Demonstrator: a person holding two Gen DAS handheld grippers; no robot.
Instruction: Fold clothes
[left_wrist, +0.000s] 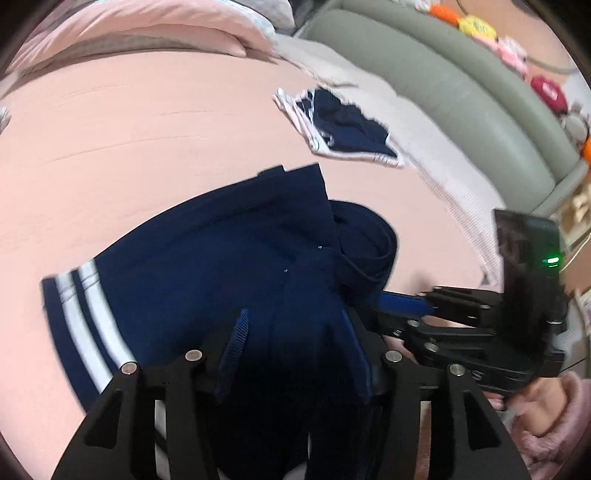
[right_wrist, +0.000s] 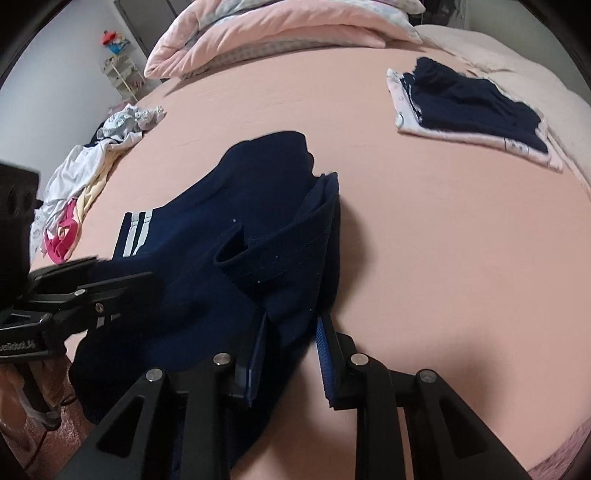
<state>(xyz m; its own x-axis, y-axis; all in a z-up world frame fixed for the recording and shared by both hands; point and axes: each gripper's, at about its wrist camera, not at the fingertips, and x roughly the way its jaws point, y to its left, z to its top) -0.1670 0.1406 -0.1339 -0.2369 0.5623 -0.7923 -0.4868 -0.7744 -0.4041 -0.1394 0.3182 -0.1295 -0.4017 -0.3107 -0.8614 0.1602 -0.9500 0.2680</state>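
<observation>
A navy garment with two white stripes (left_wrist: 207, 258) (right_wrist: 199, 236) lies partly folded on the pink bed sheet (right_wrist: 443, 240). Its near end fills the space between the fingers of my left gripper (left_wrist: 293, 314). Those jaws stand apart, and the pads do not visibly press the cloth. My right gripper (right_wrist: 292, 317) is shut on the garment's right near edge, with a fold of navy cloth pinched at its tips. From the left wrist view the right gripper (left_wrist: 406, 301) reaches into the cloth from the right. The left gripper's body (right_wrist: 74, 291) shows at the left edge of the right wrist view.
A folded stack of navy and pale clothes (left_wrist: 343, 125) (right_wrist: 469, 107) sits far right on the bed. A heap of unfolded clothes (right_wrist: 88, 177) lies at the left edge. Pink bedding (right_wrist: 277, 33) is piled at the back, beside a green padded headboard (left_wrist: 443, 74). A hand in a fuzzy pink sleeve (left_wrist: 554, 417) holds the right gripper.
</observation>
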